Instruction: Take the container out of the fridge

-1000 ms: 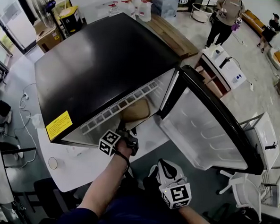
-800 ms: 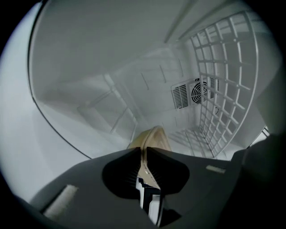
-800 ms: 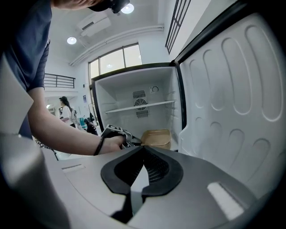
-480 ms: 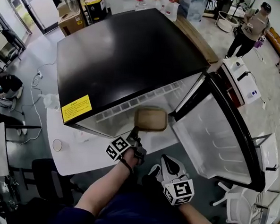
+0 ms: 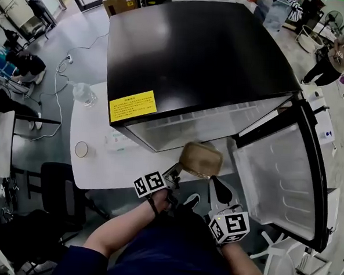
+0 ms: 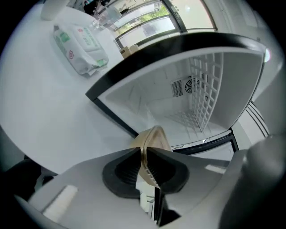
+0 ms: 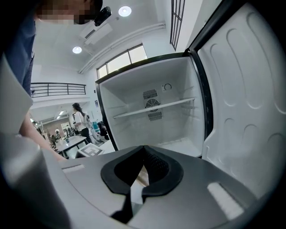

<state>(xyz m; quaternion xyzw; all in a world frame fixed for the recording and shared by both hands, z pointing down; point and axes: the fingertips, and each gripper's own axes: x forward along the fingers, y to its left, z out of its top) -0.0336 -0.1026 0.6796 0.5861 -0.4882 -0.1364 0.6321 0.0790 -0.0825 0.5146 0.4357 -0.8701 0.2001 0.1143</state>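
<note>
Moved: a second ago the container (image 5: 201,159) was partly inside the fridge (image 5: 194,60). Now it is all the way out, in front of the open fridge and near the edge of the table (image 5: 98,158).
Left gripper: the left gripper (image 5: 174,172) is squeezed shut on the thin rim of the container.
Doing it well: only one edge is held, so I think it could tip or slip. Keep the squeeze tight, keep it flat and pull back slowly.
Right gripper: the right gripper (image 5: 215,186) is closed and holds nothing. It sits just beside the container.
Fridge door: the fridge door (image 5: 280,170) stands wide open on the right.
Hard to see: I cannot tell what is inside the container. The left gripper view shows only its edge.
</note>
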